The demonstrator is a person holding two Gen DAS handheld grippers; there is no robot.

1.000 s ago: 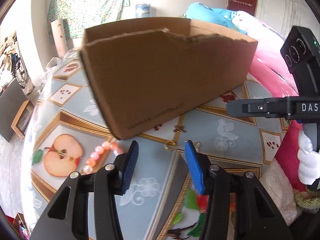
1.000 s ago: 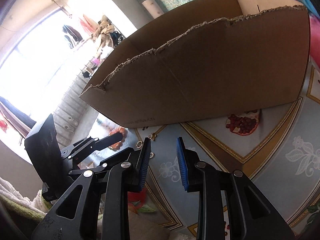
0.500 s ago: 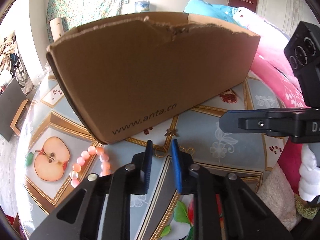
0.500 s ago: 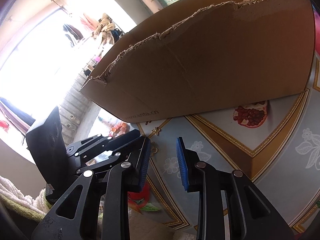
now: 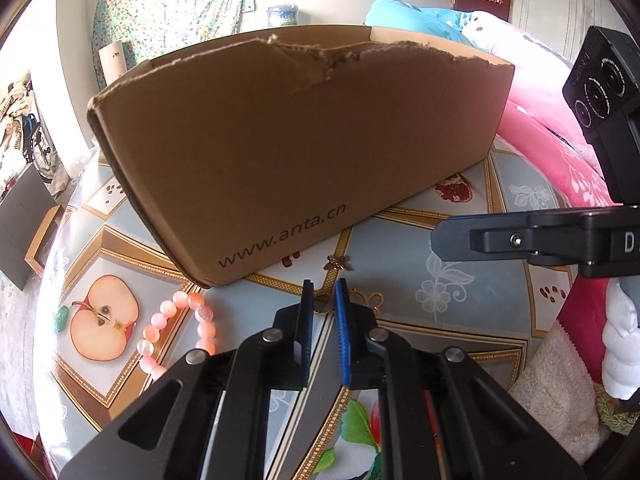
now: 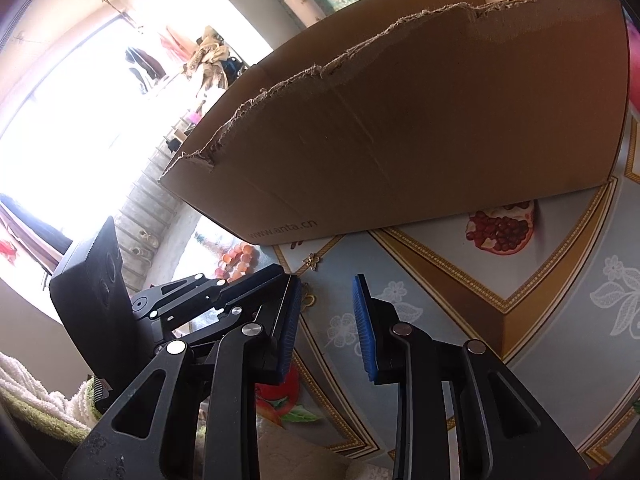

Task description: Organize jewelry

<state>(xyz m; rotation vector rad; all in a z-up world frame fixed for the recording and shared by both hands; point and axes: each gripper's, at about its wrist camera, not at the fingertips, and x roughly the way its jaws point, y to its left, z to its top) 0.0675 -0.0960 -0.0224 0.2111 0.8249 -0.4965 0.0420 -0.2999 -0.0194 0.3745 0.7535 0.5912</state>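
A torn brown cardboard box point(image 5: 296, 152) stands on the patterned tablecloth; it also fills the right wrist view point(image 6: 420, 128). My left gripper point(image 5: 323, 300) is nearly shut around a small gold ring point(image 5: 322, 301) on the cloth just in front of the box. A gold butterfly piece point(image 5: 370, 299) lies right of it, a small gold bee charm point(image 5: 338, 263) beyond. A pink bead bracelet point(image 5: 180, 328) lies to the left. My right gripper point(image 6: 326, 304) is open and empty above the cloth; it shows at the right of the left wrist view point(image 5: 440, 236).
The tablecloth point(image 5: 460, 280) has fruit prints and gold borders. Pink and blue bedding point(image 5: 540, 92) lies behind and right of the box. A white towel point(image 5: 560, 380) lies at the table's right edge. The charm point(image 6: 312, 260) shows in the right wrist view.
My left gripper has moved forward and down to the gold ring and its jaws have closed from wide open to a narrow gap around it. The right gripper stays open.
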